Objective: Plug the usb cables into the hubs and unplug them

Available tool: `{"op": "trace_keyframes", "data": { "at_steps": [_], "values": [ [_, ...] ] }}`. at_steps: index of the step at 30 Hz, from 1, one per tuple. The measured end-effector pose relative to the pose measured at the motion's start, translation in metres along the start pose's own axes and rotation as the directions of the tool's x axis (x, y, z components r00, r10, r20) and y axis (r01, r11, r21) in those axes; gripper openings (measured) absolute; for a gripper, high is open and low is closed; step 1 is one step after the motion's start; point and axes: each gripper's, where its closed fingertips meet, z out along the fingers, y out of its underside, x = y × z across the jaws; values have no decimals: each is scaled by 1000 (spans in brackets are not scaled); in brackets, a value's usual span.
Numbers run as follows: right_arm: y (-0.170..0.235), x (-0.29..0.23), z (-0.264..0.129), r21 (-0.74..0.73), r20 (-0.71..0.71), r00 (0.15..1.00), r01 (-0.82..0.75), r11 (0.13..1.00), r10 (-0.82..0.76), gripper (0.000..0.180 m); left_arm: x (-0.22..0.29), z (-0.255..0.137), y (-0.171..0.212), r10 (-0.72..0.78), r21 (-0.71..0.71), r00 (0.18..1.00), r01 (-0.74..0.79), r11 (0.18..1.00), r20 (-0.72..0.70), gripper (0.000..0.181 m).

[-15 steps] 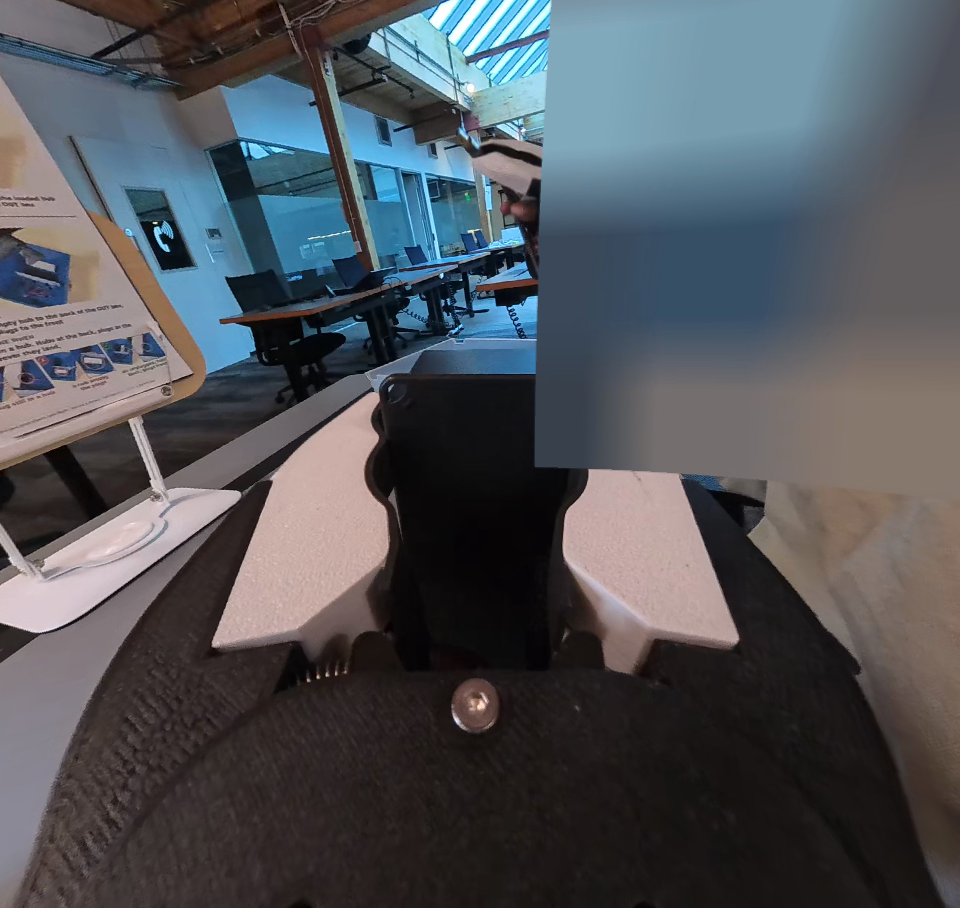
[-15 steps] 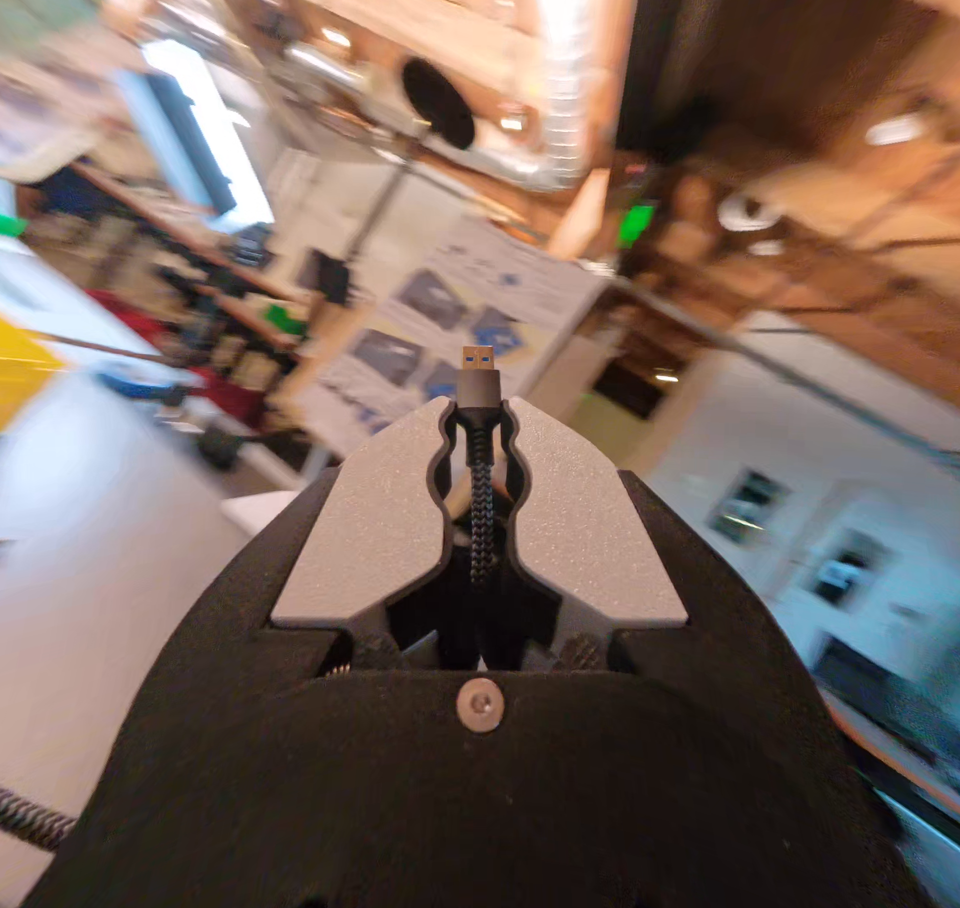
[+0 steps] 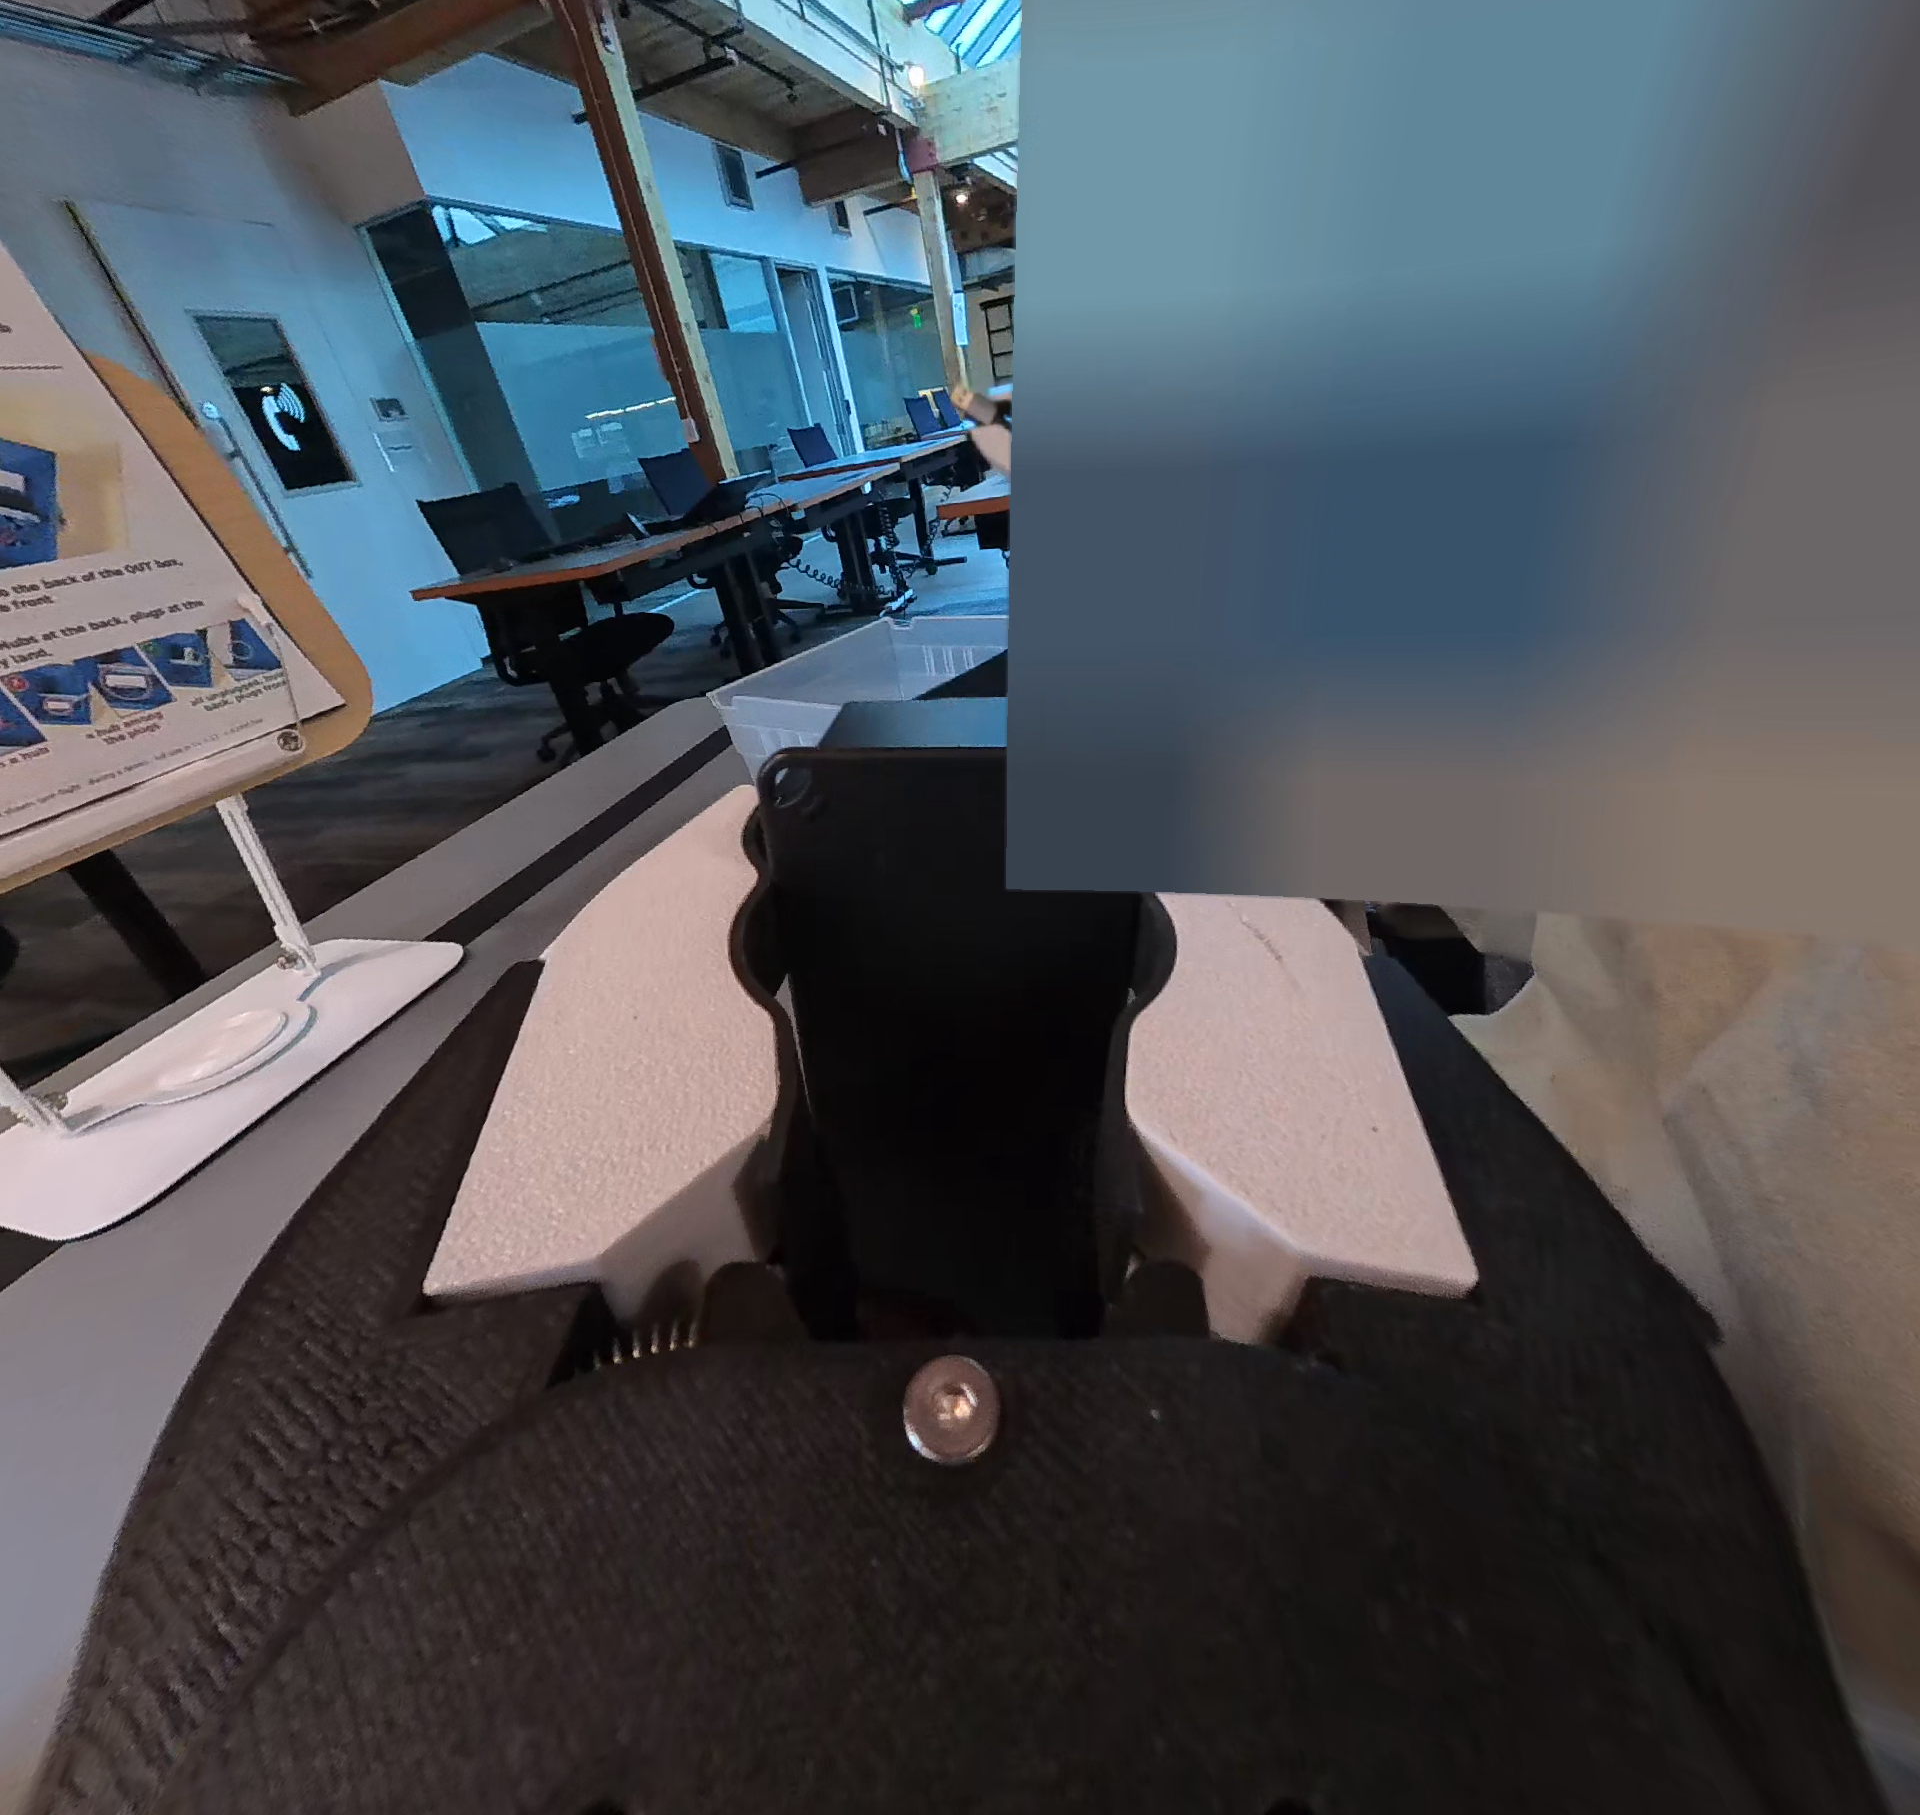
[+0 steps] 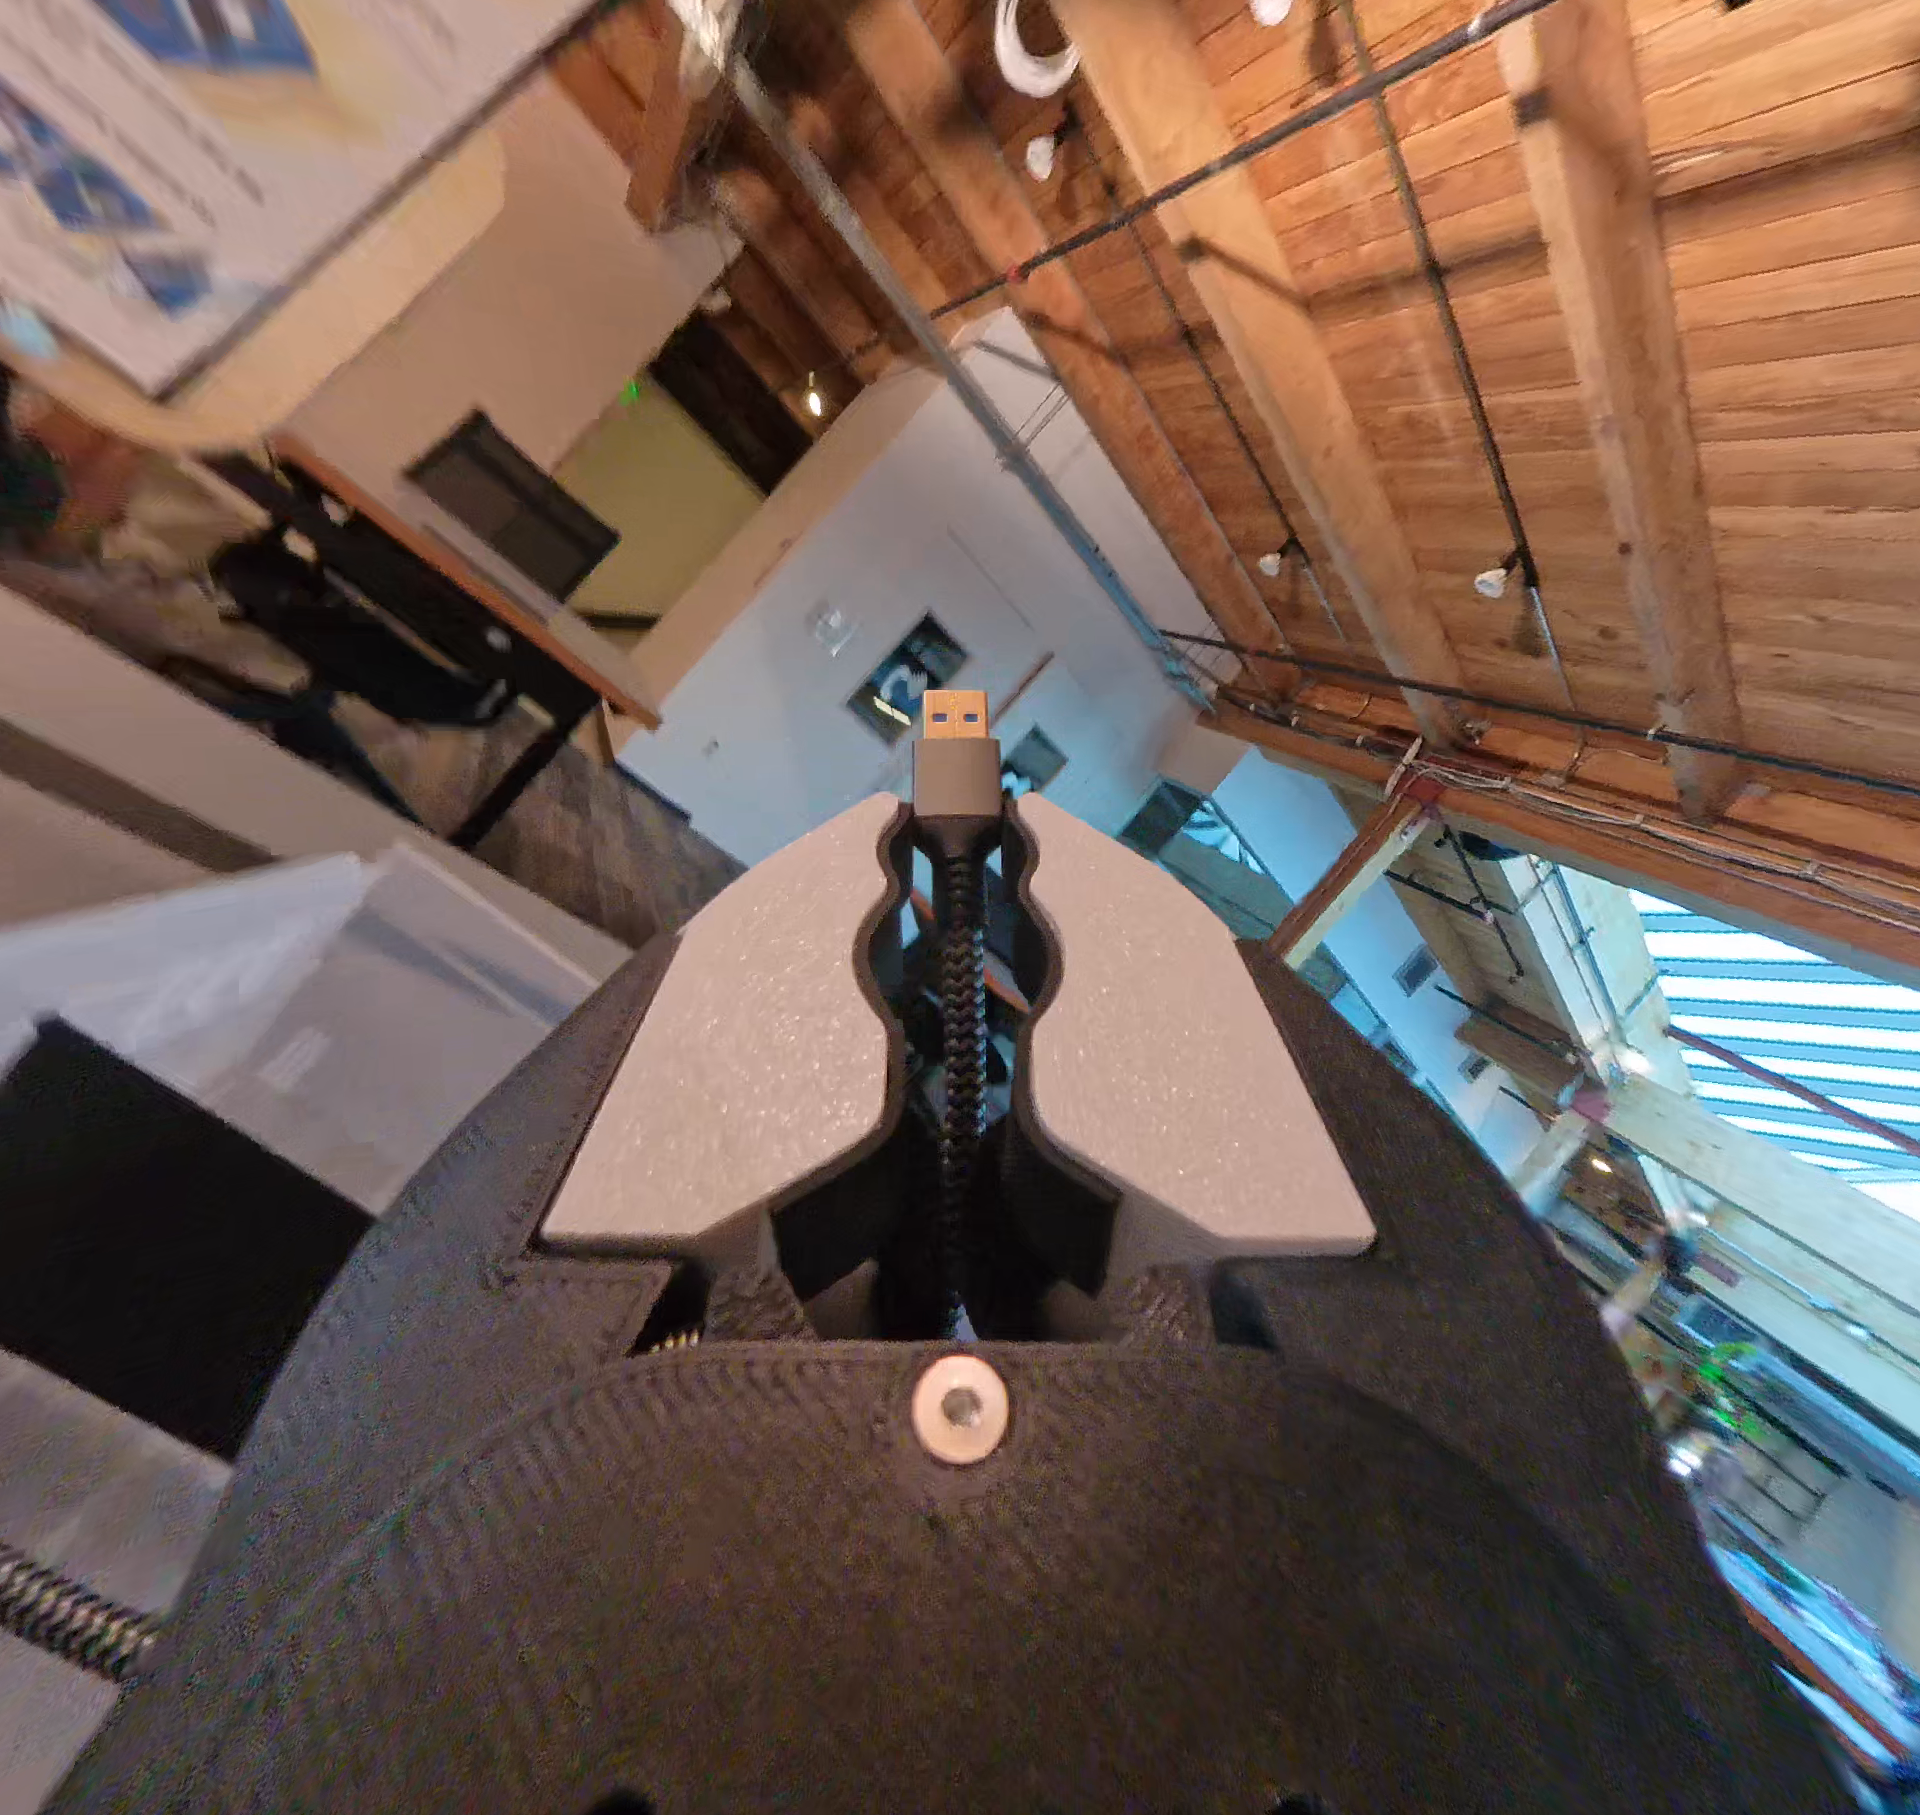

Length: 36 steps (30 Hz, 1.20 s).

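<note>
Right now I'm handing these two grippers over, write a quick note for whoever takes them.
Left gripper: shut on the black hub, lifted above the grey table.
Right gripper: shut on the USB plug, braided cable running back between the fingers, plug tip pointing towards the ceiling.
Clear bin sits just beyond the hub.
Done: both parts picked up.
Left: line the plug up with a hub port, insert it, then pull it out.

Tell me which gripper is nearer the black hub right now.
Left. The left gripper is shut on the black hub, which sits between its fingers. The right gripper is shut on the USB plug, held up in the air apart from the hub.
</note>
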Motion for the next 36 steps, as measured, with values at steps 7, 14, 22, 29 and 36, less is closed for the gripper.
{"op": "trace_keyframes", "data": {
  "at_steps": [7,14,22,29,36],
  "values": [
    [43,-48,-2,-143,281,957,-25,989,65,16,0,0,-1,-3,5,1000,3,1000,-2,64],
    [70,-133,-35,-246,731,680,186,951,56,17,0,2,1,-13,7,1000,13,1000,0,64],
    [92,-172,-61,-464,832,455,258,848,317,19,-4,1,3,-27,2,1000,27,1000,4,64],
    [86,-173,-61,-487,823,446,236,841,351,42,-5,2,6,-39,-2,999,39,999,5,64],
    [76,-168,-61,-467,827,446,204,861,343,62,-5,1,8,-45,-5,999,45,999,3,64]
  ]
}}
